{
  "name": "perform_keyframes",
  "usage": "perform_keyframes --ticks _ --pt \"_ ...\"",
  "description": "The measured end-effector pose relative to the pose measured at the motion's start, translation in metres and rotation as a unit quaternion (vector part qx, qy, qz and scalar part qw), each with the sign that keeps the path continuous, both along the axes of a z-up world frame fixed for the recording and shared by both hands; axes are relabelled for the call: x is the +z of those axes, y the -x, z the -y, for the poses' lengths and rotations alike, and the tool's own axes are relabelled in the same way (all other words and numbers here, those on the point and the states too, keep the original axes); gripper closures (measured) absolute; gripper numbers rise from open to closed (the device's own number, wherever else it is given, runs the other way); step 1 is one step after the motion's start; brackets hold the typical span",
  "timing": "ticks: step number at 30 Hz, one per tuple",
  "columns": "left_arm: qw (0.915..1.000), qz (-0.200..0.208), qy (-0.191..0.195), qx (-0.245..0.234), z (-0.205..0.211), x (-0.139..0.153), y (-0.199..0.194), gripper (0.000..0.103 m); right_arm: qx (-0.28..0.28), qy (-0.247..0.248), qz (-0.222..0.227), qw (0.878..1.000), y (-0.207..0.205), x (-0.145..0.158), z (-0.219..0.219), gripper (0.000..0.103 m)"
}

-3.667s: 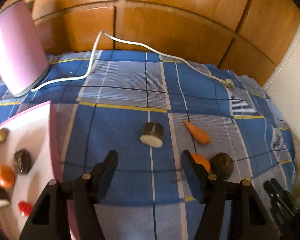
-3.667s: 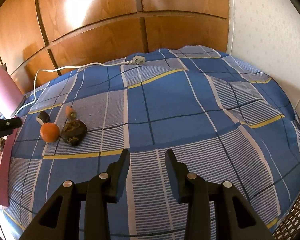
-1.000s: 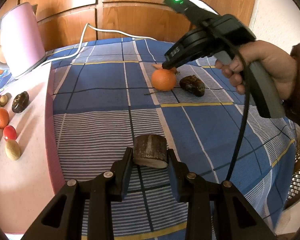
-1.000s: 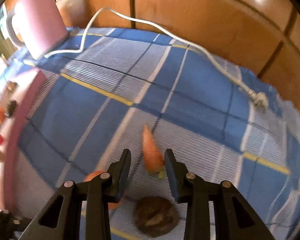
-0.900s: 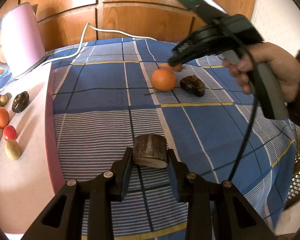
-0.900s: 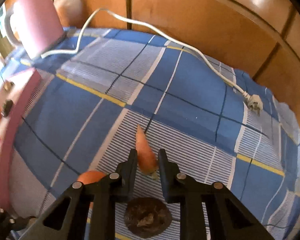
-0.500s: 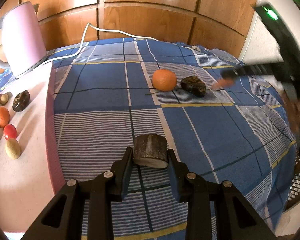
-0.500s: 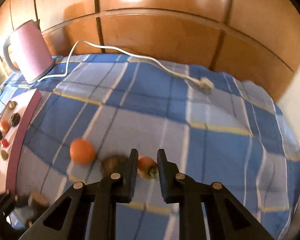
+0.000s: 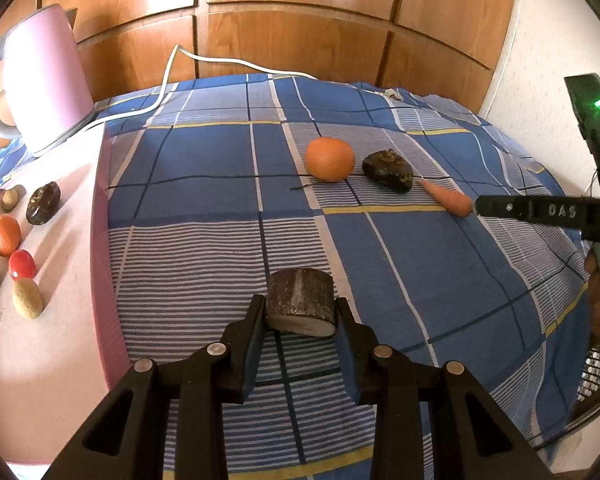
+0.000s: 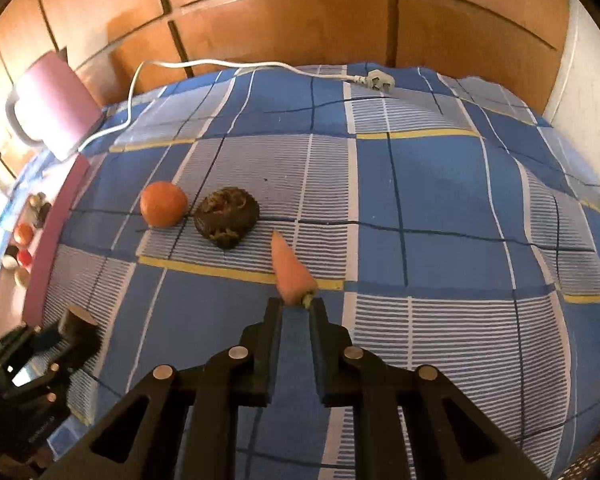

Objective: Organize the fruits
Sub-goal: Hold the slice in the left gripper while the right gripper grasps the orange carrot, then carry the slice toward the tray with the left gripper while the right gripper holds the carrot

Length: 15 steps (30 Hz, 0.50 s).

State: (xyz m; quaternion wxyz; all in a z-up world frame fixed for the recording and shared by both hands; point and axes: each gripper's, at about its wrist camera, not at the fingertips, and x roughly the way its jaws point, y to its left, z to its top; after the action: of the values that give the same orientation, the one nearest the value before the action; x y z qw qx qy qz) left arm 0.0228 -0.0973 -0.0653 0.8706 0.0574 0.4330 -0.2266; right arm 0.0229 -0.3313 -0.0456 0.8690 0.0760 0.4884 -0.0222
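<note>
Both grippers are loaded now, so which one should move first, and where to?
Probably the left gripper: it is shut on the brown log slice, with the pink tray just to its left. Carry it there; the right gripper holds the carrot farther away.

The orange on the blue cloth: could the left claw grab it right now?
Probably not yet: the left claw is shut on a dark round slice. Nothing lies on the cloth between it and the orange.
</note>
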Motion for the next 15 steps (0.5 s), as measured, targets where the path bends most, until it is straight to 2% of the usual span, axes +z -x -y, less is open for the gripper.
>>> perform_keyframes --ticks 8,12,15 --pt "1.0 0.001 0.003 0.001 -0.001 0.0 0.001 0.069 -0.071 -0.03 0.032 0.996 0.016 0.018 0.032 0.074" --pt "1.0 0.001 0.003 0.002 -0.001 0.0 0.001 0.069 -0.029 -0.019 0.026 0.999 0.006 0.016 0.018 0.07" --pt "1.0 0.001 0.003 0.001 0.0 0.0 0.001 0.069 0.015 0.017 0.019 1.0 -0.004 0.011 -0.005 0.068"
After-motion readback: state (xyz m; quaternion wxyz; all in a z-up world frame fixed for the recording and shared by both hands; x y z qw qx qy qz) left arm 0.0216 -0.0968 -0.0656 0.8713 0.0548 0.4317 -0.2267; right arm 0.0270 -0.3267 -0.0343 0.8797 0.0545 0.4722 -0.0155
